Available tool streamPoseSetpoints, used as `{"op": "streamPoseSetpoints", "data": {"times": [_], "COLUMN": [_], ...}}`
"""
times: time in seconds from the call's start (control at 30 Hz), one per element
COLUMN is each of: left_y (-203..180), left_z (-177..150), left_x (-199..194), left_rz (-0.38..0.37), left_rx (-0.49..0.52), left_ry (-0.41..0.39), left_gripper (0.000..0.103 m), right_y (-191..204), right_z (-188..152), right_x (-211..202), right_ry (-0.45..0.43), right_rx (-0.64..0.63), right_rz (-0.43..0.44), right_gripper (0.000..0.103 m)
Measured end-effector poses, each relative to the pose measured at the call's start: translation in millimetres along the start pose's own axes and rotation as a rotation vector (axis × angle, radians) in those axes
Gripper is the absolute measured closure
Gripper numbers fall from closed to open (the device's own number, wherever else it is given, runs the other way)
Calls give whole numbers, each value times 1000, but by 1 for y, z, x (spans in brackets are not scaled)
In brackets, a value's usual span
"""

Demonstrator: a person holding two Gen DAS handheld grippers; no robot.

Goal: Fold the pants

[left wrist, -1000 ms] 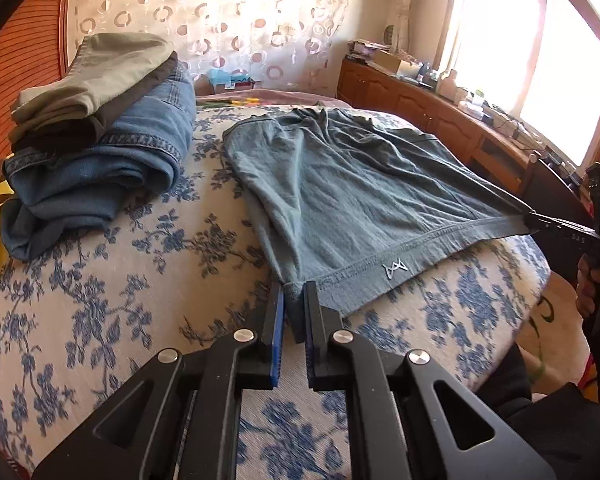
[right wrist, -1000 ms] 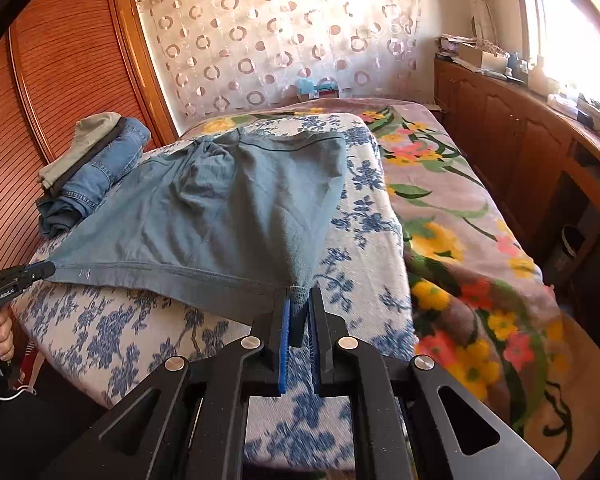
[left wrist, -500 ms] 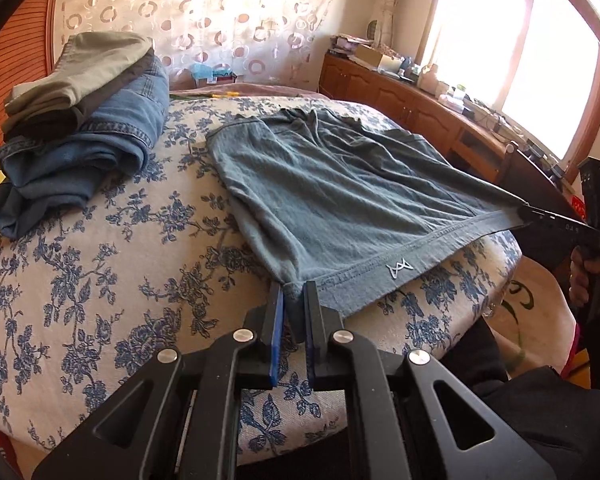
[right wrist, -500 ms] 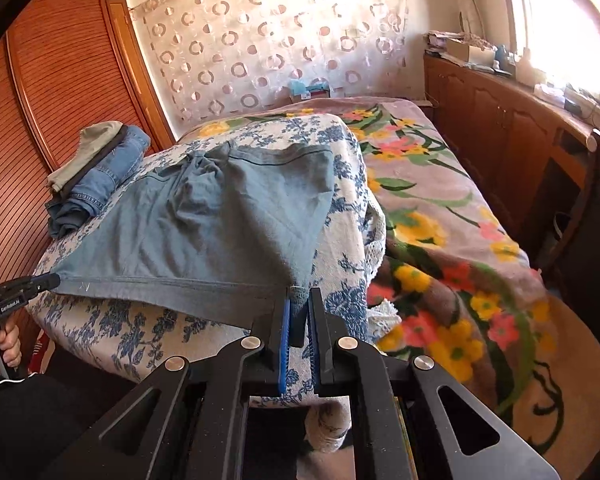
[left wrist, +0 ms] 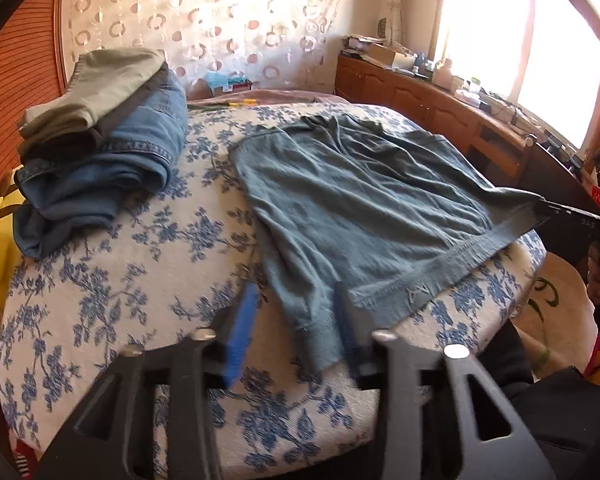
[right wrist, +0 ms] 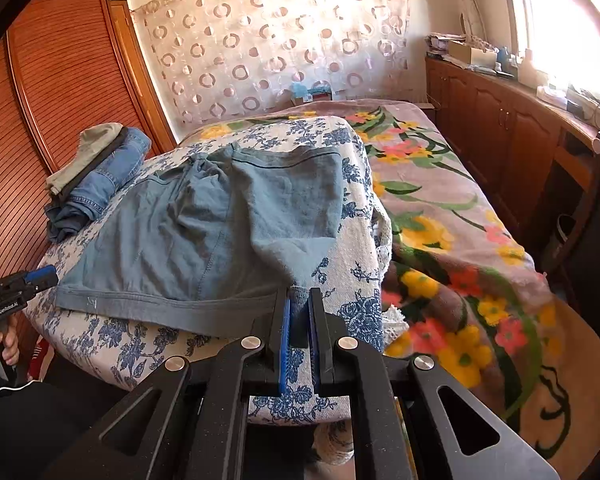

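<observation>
So far the pants [left wrist: 360,200] only lie spread flat on the floral bed [left wrist: 120,280], no fold made yet. My left tool [left wrist: 296,320] is spread wide, the waistband corner loose between its fingers; my right tool [right wrist: 299,320] pinches the opposite waistband corner.

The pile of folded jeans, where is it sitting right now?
The pile of folded jeans lies on the far left of the blue-flowered bedspread, beside the wooden wardrobe and left of the spread grey-blue pants.
</observation>
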State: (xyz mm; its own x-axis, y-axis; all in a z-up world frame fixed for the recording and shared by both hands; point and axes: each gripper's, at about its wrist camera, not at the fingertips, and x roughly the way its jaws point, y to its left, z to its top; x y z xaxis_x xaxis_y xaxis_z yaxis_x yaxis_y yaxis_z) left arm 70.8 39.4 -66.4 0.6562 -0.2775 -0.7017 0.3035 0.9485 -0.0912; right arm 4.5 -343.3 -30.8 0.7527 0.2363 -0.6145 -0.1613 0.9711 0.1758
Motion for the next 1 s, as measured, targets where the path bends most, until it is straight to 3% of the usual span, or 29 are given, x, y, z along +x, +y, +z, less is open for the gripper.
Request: {"op": "streamPoseSetpoints", "data": {"times": [0.1,0.2,0.3,0.43,0.77,1.0], "left_y": [9,17,24,32,30,35], "left_z": [3,3,1,-1,-4,-3], "left_x": [8,19,26,38,38,30], "left_rz": [35,50,57,70,80,42], "left_rx": [0,-1,-11,-37,-10,-41], "left_ry": [21,43,59,110,93,69], "left_gripper": [52,32,24,21,20,20], "right_y": [0,2,3,4,18,56], "right_z": [-1,-1,0,1,11,27], "right_x": [1,3,4,5,9,24], "right_ry": [0,0,-1,-3,-21,-33], "right_rx": [1,-1,-5,-12,-51,-126], "right_rz": [1,4,9,12,55,131], "right_gripper": [95,95,95,95,95,95]}}
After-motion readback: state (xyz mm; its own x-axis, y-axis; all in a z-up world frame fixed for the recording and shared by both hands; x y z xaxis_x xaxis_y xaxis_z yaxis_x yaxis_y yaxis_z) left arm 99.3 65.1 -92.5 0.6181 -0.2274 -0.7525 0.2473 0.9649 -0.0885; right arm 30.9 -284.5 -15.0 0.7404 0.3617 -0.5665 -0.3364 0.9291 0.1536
